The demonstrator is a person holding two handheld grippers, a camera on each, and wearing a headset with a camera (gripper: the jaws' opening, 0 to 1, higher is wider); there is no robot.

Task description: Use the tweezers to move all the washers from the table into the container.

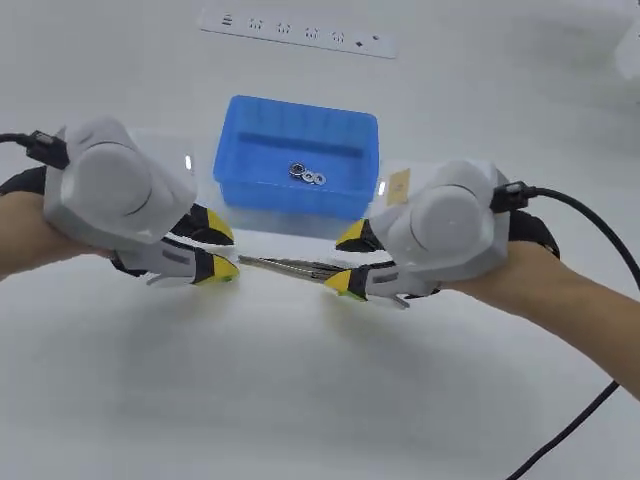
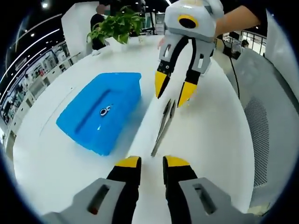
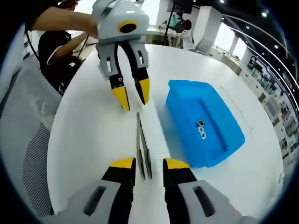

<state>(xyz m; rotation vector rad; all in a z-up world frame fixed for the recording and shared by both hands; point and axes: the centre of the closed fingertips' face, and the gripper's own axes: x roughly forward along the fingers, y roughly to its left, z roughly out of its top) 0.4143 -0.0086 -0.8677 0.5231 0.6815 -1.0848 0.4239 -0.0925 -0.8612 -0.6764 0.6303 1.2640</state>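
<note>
1. The right gripper [image 1: 347, 258] has its jaws spread on either side of the tweezers' [image 1: 290, 266] back end, and its own view shows a gap on both sides, so nothing is pinched yet.
2. The left gripper [image 1: 225, 250] faces it from the other end. Its jaws are parted only a little and empty, sitting just off the tweezers' pointed tip.
3. First risk: the tweezers lie flat on a smooth white table [image 1: 300, 390]. If the right jaws close off-centre, the thin metal will likely skid or spin away instead of lifting.
4. Second risk: if the jaws clamp too hard, the two arms press together, leaving no opening at the tip to take a washer.
5. Third risk: with the left jaws this close to the tip, a small twitch could knock the tool askew, perhaps against the container's [image 1: 290, 195] near wall.
6. The tweezers look slim and silvery, two arms joined at the right gripper's end and narrowing towards the left gripper. They lie roughly along the container's front, just beside it.
7. The washers [image 1: 307, 175] are small, shiny rings bunched together on the floor of the blue container, near its middle. Judging by that, the job looks close to finished.
</note>
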